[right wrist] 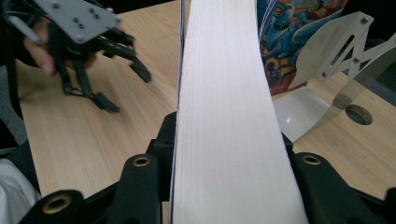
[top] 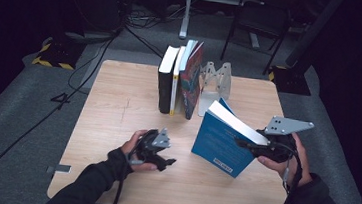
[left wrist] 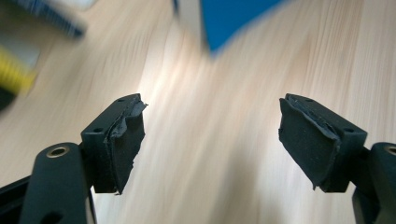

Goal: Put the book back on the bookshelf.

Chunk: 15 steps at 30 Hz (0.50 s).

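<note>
Clamped in the right hand-held gripper, the blue book tilts, page edge upward.

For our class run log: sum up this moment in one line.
right gripper: shut on blue book | left gripper: open, holding nothing | shelved books: upright by bookend

Table: we see a light wooden top, lit brightly against dim surroundings.
Floor: we note grey carpet crossed by black cables.
Rear: we find a dark chair and a grey stand.
Corners: we observe yellow-black striped bases.
</note>
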Motion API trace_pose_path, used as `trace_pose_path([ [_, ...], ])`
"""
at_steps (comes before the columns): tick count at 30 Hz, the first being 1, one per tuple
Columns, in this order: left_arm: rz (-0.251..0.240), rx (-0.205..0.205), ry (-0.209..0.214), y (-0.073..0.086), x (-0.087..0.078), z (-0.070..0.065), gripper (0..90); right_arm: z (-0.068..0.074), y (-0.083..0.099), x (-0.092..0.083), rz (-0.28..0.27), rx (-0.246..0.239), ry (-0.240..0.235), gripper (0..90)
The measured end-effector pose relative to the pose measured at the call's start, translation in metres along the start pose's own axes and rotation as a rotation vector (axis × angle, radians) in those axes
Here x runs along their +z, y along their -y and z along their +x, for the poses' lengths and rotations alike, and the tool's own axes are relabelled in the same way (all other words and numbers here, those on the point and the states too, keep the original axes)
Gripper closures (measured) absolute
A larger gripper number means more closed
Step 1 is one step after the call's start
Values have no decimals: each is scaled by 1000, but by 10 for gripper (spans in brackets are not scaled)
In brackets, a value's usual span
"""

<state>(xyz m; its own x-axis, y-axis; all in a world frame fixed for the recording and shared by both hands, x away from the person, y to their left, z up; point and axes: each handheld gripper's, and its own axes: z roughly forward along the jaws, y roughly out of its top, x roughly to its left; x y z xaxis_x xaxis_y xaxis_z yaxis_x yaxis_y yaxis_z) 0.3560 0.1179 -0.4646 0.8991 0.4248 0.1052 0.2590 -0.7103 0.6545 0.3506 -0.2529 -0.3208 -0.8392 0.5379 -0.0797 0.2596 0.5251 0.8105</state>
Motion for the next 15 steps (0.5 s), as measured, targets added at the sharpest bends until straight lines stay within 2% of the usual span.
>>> trace_pose_path([
  [1,14,10,-17,11,-5,-1,206,0,0,0,0,1,7,602],
  [2,29,3,-36,24,-11,-1,190,0,-1,0,-1,9,7,602],
  [5,38,-98,-60,54,-20,4,201,-3,-3,0,2,32,6,603],
  [7,54,-131,-95,69,-21,6,204,-2,-7,0,-1,35,19,603],
  [8,33,-159,-87,75,-23,8,193,-2,-9,-1,1,32,26,603],
  [9,26,-184,-83,79,-25,10,194,-2,-10,-1,4,31,29,603],
  [12,20,-196,-118,82,-27,13,193,-3,-15,-1,10,33,37,604],
  [13,20,-196,-118,82,-27,13,189,-4,-16,-2,12,34,41,603],
  [15,6,-234,-102,85,-25,16,183,-5,-17,-2,14,38,46,604],
])
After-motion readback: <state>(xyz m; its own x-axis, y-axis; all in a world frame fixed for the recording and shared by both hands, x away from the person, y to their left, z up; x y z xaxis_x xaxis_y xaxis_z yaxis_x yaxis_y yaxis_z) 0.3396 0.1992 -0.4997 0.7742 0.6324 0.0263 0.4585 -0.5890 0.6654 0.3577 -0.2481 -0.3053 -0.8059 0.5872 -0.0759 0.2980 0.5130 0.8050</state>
